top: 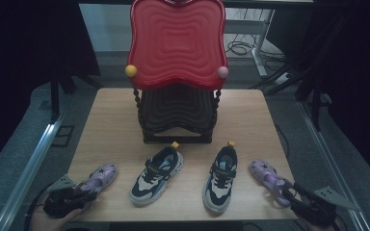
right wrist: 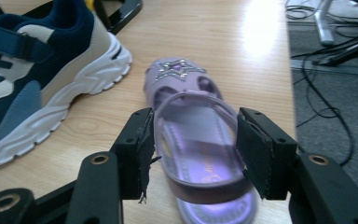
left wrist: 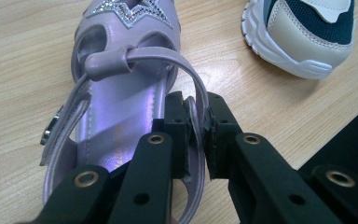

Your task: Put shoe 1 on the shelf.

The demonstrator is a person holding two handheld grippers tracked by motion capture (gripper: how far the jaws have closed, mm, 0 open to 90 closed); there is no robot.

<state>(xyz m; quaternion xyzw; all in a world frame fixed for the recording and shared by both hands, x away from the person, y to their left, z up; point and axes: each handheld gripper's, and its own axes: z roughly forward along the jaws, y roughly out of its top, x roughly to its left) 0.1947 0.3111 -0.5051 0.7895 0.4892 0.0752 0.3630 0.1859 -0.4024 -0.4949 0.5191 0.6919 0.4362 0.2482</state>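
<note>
Lilac sandals (left wrist: 121, 88), glittery silver star on toe. Sneakers (top: 156, 175) navy/cream, white soles. Rack (top: 176, 41) red, wavy ridges. Surface (top: 111, 130) light woodgrain. Fingers (right wrist: 137, 149) black.

A lilac sandal (left wrist: 121, 98) with a glittery star is pinched by its heel strap in the left gripper (left wrist: 196, 133). Its twin (right wrist: 196, 140) is straddled heel-first between the right gripper's (right wrist: 193, 149) parted pads.

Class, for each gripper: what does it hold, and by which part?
The left gripper pinches the left purple sandal by its heel strap. The right gripper straddles the right purple sandal, jaws open, holding nothing.
</note>
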